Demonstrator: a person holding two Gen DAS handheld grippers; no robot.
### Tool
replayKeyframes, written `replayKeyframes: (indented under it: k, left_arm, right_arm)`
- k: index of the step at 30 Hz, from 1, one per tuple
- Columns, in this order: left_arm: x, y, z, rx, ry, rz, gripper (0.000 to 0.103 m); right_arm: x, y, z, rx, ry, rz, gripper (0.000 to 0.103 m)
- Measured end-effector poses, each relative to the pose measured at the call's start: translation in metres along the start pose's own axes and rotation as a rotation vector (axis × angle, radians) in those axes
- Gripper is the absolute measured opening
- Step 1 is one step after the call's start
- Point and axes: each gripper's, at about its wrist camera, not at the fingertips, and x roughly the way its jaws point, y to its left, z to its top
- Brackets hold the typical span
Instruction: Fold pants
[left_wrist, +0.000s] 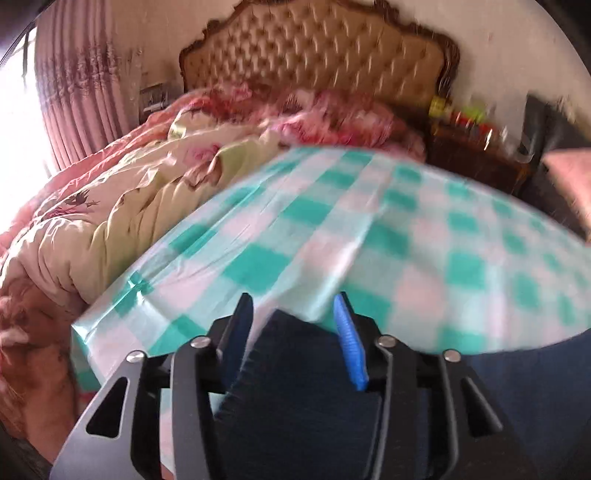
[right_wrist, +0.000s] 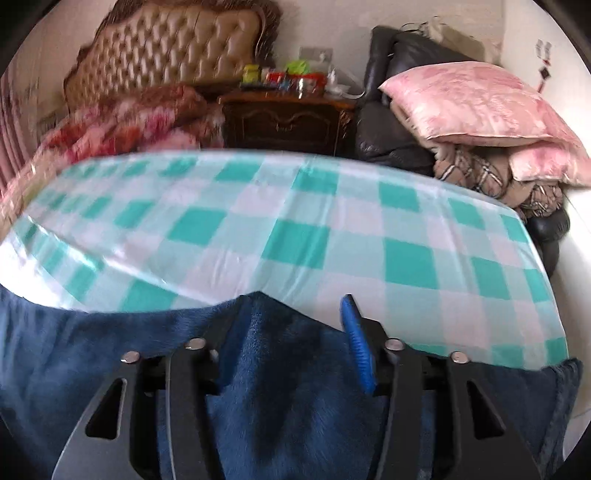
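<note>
The dark blue pants (right_wrist: 280, 373) lie along the bottom of both frames on the checked surface (right_wrist: 332, 221), and we should square the edges before creasing. They spread between and under each hand-held gripper, left (left_wrist: 293, 325) and right (right_wrist: 295, 325), both part-open, pinching nothing.
</note>
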Motion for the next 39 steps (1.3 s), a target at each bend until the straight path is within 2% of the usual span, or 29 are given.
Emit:
replayKeyframes:
  k: [2, 5, 7, 9, 10, 11, 12, 14, 17, 19, 20, 21, 23, 24, 28, 30, 33, 34, 36, 39]
  left_arm:
    - [-0.02, -0.021, -0.012, -0.011, 0.008, -0.112, 0.051]
    - [-0.047, -0.052, -0.041, -0.008, 0.02, -0.253, 0.051]
    - [-0.061, -0.074, -0.062, 0.002, 0.02, -0.284, 0.051]
    - [-0.072, -0.097, -0.082, -0.012, 0.037, -0.328, 0.04]
    - [-0.074, -0.111, -0.089, -0.02, 0.043, -0.344, 0.039]
    - [-0.081, -0.122, -0.097, -0.038, 0.048, -0.363, 0.039]
    - [-0.086, -0.133, -0.104, -0.049, 0.053, -0.372, 0.038]
    - [-0.096, -0.158, -0.117, -0.038, 0.078, -0.418, 0.038]
    - [-0.11, -0.199, -0.124, 0.044, 0.093, -0.482, 0.038]
    - [-0.123, -0.225, -0.129, 0.11, 0.093, -0.504, 0.038]
    - [-0.132, -0.238, -0.131, 0.148, 0.09, -0.511, 0.038]
    - [-0.138, -0.249, -0.132, 0.172, 0.089, -0.518, 0.038]
    - [-0.146, -0.266, -0.134, 0.202, 0.1, -0.541, 0.038]
    - [-0.151, -0.278, -0.137, 0.218, 0.109, -0.552, 0.038]
    - [-0.158, -0.327, -0.153, 0.279, 0.153, -0.594, 0.038]
    - [-0.163, -0.348, -0.161, 0.3, 0.157, -0.607, 0.038]
    - [-0.172, -0.379, -0.181, 0.351, 0.174, -0.649, 0.039]
    - [-0.178, -0.39, -0.189, 0.386, 0.165, -0.665, 0.039]
    - [-0.192, -0.408, -0.205, 0.453, 0.149, -0.718, 0.045]
    - [-0.209, -0.434, -0.228, 0.531, 0.129, -0.818, 0.048]
  right_arm:
    - [-0.019, -0.016, -0.005, 0.032, -0.02, -0.031, 0.06]
    - [-0.045, -0.061, -0.025, 0.105, -0.019, -0.055, 0.06]
    - [-0.051, -0.098, -0.043, 0.115, 0.009, -0.139, 0.059]
    - [-0.049, -0.134, -0.057, 0.144, 0.054, -0.209, 0.053]
    - [-0.047, -0.154, -0.065, 0.177, 0.08, -0.241, 0.044]
    - [-0.044, -0.172, -0.072, 0.206, 0.095, -0.217, 0.019]
    - [-0.044, -0.189, -0.079, 0.221, 0.089, -0.186, 0.004]
    - [-0.047, -0.2, -0.082, 0.211, 0.078, -0.16, 0.0]
    - [-0.056, -0.206, -0.084, 0.265, 0.062, -0.107, 0.002]
    - [-0.067, -0.202, -0.085, 0.264, 0.04, -0.101, 0.004]
    - [-0.072, -0.2, -0.086, 0.259, 0.037, -0.116, 0.012]
    - [-0.084, -0.2, -0.092, 0.264, 0.023, -0.177, 0.034]
    - [-0.101, -0.205, -0.101, 0.284, -0.017, -0.212, 0.054]
    - [-0.106, -0.209, -0.109, 0.285, -0.018, -0.228, 0.054]
    - [-0.085, -0.222, -0.136, 0.229, 0.106, -0.326, 0.055]
    - [-0.088, -0.23, -0.143, 0.237, 0.084, -0.295, 0.063]
    - [-0.099, -0.233, -0.141, 0.238, 0.097, -0.363, 0.064]
    - [-0.115, -0.23, -0.141, 0.259, 0.066, -0.358, 0.064]
    - [-0.138, -0.222, -0.149, 0.296, 0.026, -0.274, 0.065]
    - [-0.154, -0.184, -0.167, 0.237, 0.051, -0.2, 0.065]
